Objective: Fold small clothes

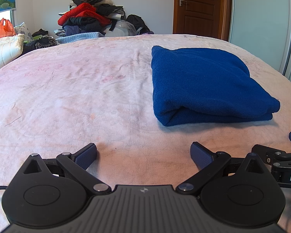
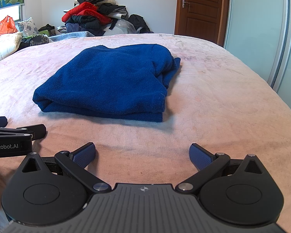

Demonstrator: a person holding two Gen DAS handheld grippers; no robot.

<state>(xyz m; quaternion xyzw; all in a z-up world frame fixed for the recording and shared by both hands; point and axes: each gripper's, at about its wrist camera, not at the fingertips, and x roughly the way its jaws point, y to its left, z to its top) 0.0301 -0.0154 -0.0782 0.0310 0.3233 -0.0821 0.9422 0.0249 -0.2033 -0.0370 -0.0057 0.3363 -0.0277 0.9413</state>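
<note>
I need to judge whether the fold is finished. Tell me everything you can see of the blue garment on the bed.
The blue garment is a deep blue, fuzzy knit, folded into a thick, roughly rectangular bundle with stacked layers showing at its near edge. A looser bunch of cloth sticks out at its far right corner. It lies flat on the pink bedcover, ahead of both open grippers, which do not touch it.

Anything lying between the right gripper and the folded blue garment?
Nothing: in the right wrist view only bare pink bedsheet separates the open right gripper from the blue garment.
</note>
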